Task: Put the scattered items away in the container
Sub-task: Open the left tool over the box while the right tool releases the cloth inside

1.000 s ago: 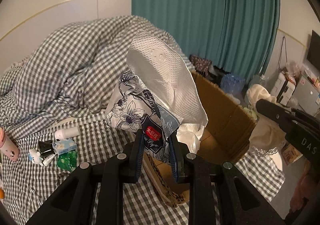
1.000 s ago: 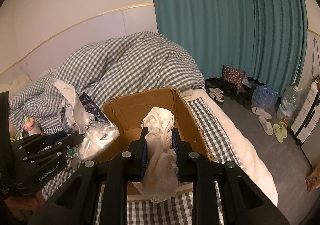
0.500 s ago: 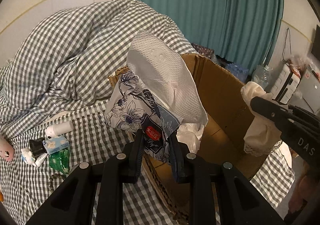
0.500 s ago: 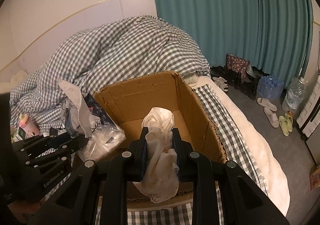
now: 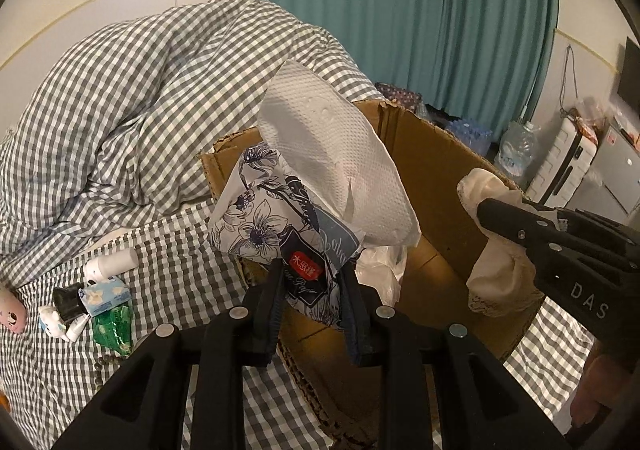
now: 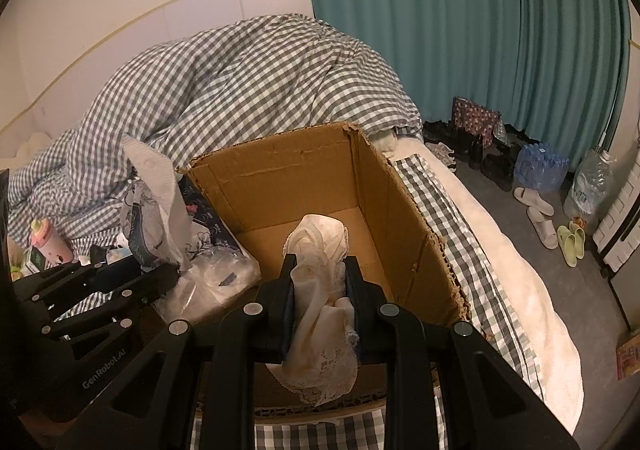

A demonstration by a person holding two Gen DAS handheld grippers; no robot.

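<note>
- Left gripper (image 5: 314, 286): fingers clamped on the floral tissue pack (image 5: 276, 226), held above the cardboard box's (image 6: 320, 186) left wall.
- Right gripper (image 6: 320, 282): fingers clamped on the cream lace cloth (image 6: 320, 290), hanging over the box's near wall, opening just beyond.

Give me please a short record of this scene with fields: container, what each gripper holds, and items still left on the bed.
container: open cardboard box on the checked bed sheet
left gripper: shut on a floral tissue pack, a white tissue sticking out of its top, at the box's left wall
right gripper: shut on a cream lace cloth, at the box's near edge
left on bed: white bottle, green packet, small blue carton
</note>
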